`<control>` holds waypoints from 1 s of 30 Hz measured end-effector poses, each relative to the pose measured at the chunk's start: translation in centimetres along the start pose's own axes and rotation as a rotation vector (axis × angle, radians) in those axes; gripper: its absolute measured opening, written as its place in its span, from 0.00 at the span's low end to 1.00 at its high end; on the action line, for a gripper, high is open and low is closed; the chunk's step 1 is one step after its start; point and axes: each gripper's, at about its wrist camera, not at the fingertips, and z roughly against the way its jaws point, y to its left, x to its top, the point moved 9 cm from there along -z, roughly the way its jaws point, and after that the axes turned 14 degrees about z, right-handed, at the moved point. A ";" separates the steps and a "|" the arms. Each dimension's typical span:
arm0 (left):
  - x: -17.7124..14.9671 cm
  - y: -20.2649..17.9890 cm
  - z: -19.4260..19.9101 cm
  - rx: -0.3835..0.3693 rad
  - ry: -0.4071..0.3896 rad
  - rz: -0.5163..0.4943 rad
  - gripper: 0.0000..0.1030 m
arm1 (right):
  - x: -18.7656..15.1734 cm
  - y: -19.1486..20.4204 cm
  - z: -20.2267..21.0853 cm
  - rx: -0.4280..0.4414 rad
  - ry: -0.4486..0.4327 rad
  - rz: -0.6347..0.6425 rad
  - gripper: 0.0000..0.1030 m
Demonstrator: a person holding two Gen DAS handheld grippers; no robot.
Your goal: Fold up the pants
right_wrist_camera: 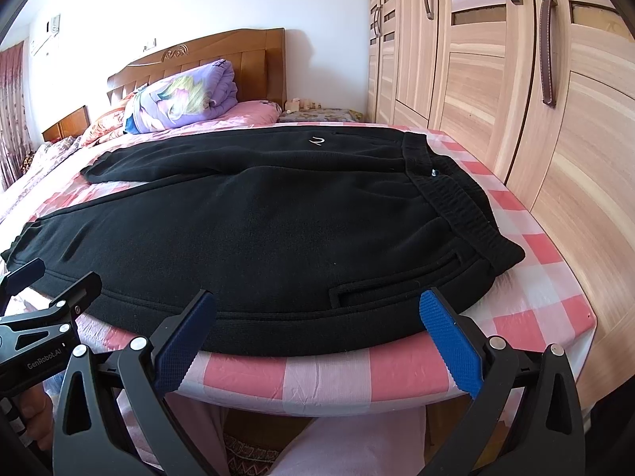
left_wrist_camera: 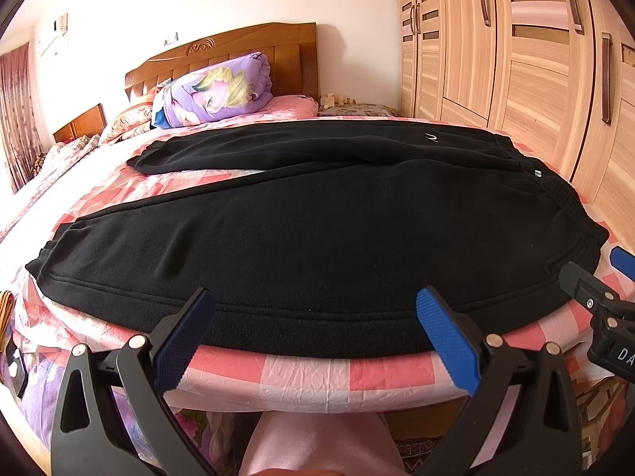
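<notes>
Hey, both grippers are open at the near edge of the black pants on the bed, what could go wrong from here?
1. The near hem of the pants hangs by the bed edge; a tug toward you may drag them off.
2. The fleece looks thick, so the left gripper or right gripper may pinch one layer only.
3. The legs lie splayed, so folding could end uneven.

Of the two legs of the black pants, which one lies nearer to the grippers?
The near leg, running along the bed's front edge just ahead of both open grippers. The far leg lies behind it, toward the headboard, and carries the small white logo.
</notes>
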 end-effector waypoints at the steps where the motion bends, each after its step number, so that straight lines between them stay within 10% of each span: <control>1: 0.0 0.0 0.0 0.000 0.001 -0.001 0.99 | 0.0 0.0 0.0 0.001 0.001 0.000 0.96; 30: -0.1 0.2 0.0 0.003 0.004 0.002 0.99 | 0.1 -0.3 -0.3 0.006 0.010 -0.010 0.96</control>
